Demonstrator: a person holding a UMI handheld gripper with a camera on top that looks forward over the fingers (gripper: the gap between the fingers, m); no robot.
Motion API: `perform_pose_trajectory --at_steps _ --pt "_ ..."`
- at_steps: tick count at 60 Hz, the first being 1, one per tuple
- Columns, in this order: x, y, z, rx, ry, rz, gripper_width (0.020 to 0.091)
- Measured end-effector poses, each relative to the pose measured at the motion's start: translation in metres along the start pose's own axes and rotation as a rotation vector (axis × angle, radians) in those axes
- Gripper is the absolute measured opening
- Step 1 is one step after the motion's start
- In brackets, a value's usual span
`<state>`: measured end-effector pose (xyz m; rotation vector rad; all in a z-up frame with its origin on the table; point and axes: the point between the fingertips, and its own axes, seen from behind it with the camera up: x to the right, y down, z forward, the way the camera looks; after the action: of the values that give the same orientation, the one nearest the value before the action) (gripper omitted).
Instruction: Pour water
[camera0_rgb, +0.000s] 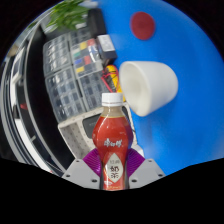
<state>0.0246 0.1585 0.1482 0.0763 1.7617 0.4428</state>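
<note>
The bottle (111, 143) is standing between the fingers of the gripper (112, 170), its red body and label rising from the purple pads (92, 160) and its white cap pointing away from the camera. Both pads are pressing against its lower sides with no gap showing at either flank, so the claw is closing narrow on the bottle and carrying it. Nothing is showing beneath the bottle's base, which lies hidden low between the fingers.

The cup (148, 82) is lying just beyond the cap and a little to the right of it, white, sitting on the blue surface (190, 60). Its mouth is facing roughly toward the bottle's top, though how far it is tilted is hard to tell through the wide lens. The bottle's long axis is running straight ahead along the fingers, so its cap end is already aiming near the cup's rim, slightly left of the opening.

Judging from this, the coming pour is turning on a small shift rightward and a forward tip of the bottle over the rim. The cap is looking still fitted, which would block any flow.

To the left, a rack (70, 80) is standing well apart.
</note>
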Motion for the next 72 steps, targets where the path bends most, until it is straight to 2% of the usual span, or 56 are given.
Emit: perform_pose_trajectory --at_steps 9,16,22,25,31,32,37,40,52,61,63,70,71,72 --pt "-0.025 -0.008 -0.017 -0.017 0.039 -0.443 0.0288" --pt "-0.07 -0.036 -0.03 0.03 0.044 -0.851 0.0288" --pt "-0.108 -0.069 -0.043 0.111 0.076 -1.229 0.0287" --pt "-0.121 -0.094 -0.044 0.188 0.068 -1.401 0.0287" --pt "-0.15 -0.135 -0.057 0.302 0.152 -1.645 0.0297" --pt "-0.145 -0.149 -0.057 0.339 0.136 -1.674 0.0297" --pt "-0.151 -0.189 -0.068 0.384 0.247 -1.738 0.0296" --pt "-0.137 -0.215 -0.066 0.407 0.258 -1.753 0.0296" --pt "-0.077 -0.273 -0.059 0.338 0.356 -1.764 0.0297" --pt "-0.028 -0.281 -0.045 0.251 0.386 -1.773 0.0304" --pt "-0.033 -0.279 -0.045 0.282 0.349 -1.784 0.0306" --pt "-0.03 -0.279 -0.05 0.3 0.318 -1.756 0.031" --pt "-0.03 -0.279 -0.05 0.302 0.312 -1.756 0.0358" --pt "-0.03 -0.278 -0.051 0.305 0.308 -1.76 0.0335"
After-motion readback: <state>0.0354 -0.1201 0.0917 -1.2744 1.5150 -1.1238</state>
